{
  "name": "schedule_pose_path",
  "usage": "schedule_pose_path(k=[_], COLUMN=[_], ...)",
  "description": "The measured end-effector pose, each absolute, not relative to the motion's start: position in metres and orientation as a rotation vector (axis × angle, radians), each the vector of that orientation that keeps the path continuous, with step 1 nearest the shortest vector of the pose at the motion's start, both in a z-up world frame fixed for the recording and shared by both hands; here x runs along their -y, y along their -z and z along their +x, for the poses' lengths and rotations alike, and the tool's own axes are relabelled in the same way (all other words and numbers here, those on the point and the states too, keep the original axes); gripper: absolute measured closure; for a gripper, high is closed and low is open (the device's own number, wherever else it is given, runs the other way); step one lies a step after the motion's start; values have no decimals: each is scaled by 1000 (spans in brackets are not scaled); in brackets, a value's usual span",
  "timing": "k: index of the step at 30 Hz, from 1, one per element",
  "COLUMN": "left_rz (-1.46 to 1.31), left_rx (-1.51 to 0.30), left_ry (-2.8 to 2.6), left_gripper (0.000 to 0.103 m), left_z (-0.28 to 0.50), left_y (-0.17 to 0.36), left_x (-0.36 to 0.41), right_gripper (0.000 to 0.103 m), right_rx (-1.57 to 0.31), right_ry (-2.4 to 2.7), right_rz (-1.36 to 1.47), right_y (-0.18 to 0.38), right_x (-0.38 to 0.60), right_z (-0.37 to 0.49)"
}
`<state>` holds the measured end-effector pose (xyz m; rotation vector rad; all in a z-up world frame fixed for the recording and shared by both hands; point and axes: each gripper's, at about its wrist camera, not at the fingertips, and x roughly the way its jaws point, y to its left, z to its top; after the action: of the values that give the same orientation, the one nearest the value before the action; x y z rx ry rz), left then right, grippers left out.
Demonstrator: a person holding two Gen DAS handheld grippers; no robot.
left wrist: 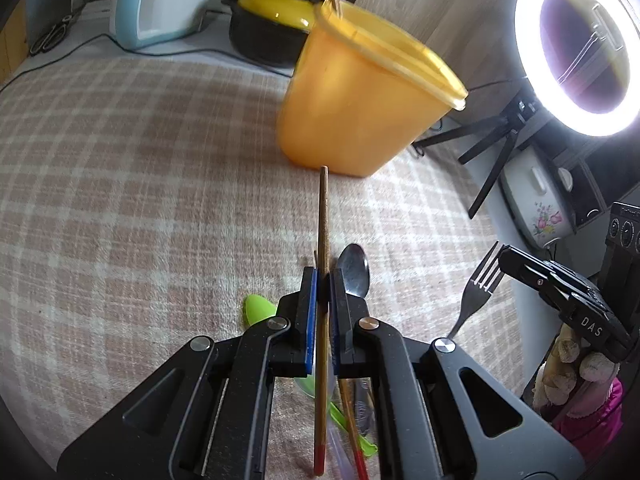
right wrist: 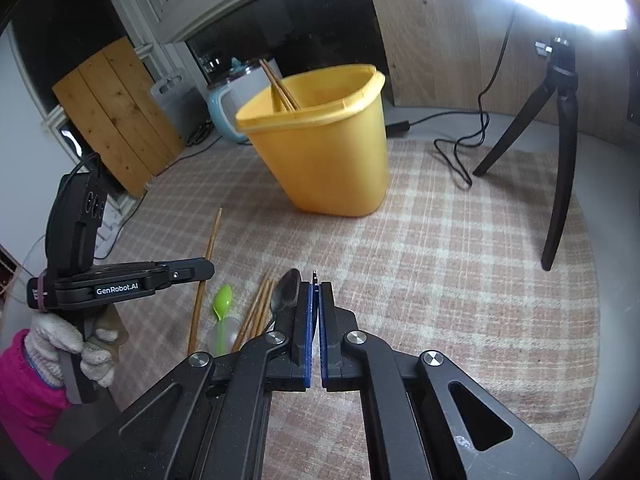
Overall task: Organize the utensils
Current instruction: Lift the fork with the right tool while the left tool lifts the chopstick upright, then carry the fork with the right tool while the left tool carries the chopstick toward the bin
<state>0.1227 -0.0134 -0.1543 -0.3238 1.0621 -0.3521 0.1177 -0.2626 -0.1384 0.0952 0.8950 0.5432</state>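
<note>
**Two hand-held grippers above a checked worktop, each closed on a utensil**

Left wrist view: the left hand-held gripper, lower centre of the frame, has its blue pads clamped on a wooden chopstick whose tip points toward the yellow container at upper centre. A metal spoon and a green spoon lie on the checked cloth just beside the fingers. At the right edge, the right hand-held gripper grips a fork.

Right wrist view: the right hand-held gripper is closed on the fork, only its tine tips showing above the pads. The container, upper centre, holds two chopsticks. Loose chopsticks lie at lower left.
</note>
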Motion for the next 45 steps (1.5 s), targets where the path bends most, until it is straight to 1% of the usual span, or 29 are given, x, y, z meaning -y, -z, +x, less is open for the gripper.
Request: schedule_pose_path(k=[11, 15, 18, 21, 26, 31, 34, 40, 41, 43, 45], left_rz=[-312, -300, -301, -309, -319, -320, -321, -325, -325, -323, -327], left_rx=[-982, -975, -978, -983, -994, -997, -998, -1000, -1000, -999, -1000], left_ry=[370, 366, 365, 363, 360, 355, 348, 337, 336, 332, 328], left_gripper=[100, 100, 100, 100, 100, 100, 100, 100, 100, 100, 100], left_z=[120, 121, 120, 119, 119, 119, 118, 118, 117, 116, 116], left_y=[123, 123, 125, 127, 130, 130, 129, 129, 129, 129, 129], left_x=[15, 19, 18, 17, 14, 11, 10, 7, 6, 5, 3], right_gripper=[103, 103, 103, 103, 103, 103, 103, 103, 102, 95, 78], right_rx=[-795, -803, -894, -1002, -1115, -1125, -1116, -1130, -1128, -1128, -1122], right_ry=[-527, -532, -571, -518, -473, -469, -524, -544, -549, -563, -580], right_rz=[65, 64, 181, 267, 429, 556, 608, 622, 645, 675, 720], right_y=[106, 105, 123, 150, 199, 234, 241, 249, 251, 252, 252], right_x=[263, 263, 272, 281, 302, 317, 319, 313, 315, 316, 321], right_z=[106, 108, 115, 124, 142, 153, 156, 161, 162, 162, 161])
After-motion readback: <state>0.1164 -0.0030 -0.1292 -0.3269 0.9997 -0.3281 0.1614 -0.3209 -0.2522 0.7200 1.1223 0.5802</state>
